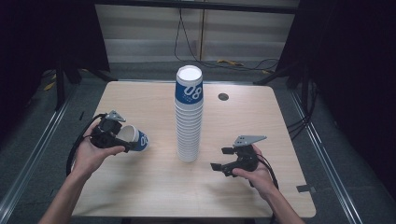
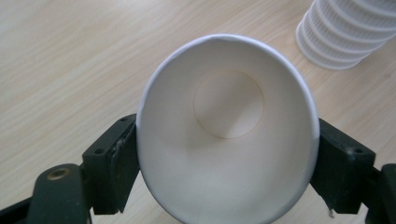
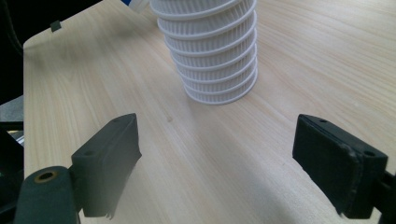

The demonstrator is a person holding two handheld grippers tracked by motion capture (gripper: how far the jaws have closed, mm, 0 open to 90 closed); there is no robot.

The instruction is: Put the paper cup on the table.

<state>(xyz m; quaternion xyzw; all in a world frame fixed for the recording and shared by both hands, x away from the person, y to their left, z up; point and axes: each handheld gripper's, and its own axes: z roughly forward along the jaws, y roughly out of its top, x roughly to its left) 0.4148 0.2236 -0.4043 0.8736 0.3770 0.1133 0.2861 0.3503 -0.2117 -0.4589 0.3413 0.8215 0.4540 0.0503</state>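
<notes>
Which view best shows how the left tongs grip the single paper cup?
The left gripper view: the paper cup sits squeezed between both jaws, mouth toward the camera. The high view shows it from afar, lying sideways in the left tongs.

My pale wooden table (image 1: 140, 186), rounded at its corners, carries a tall stack of upturned white cups (image 1: 189, 121) at its middle, the topmost banded blue, with a small dark round cap (image 1: 223, 96) set into the far surface to the stack's right.
</notes>
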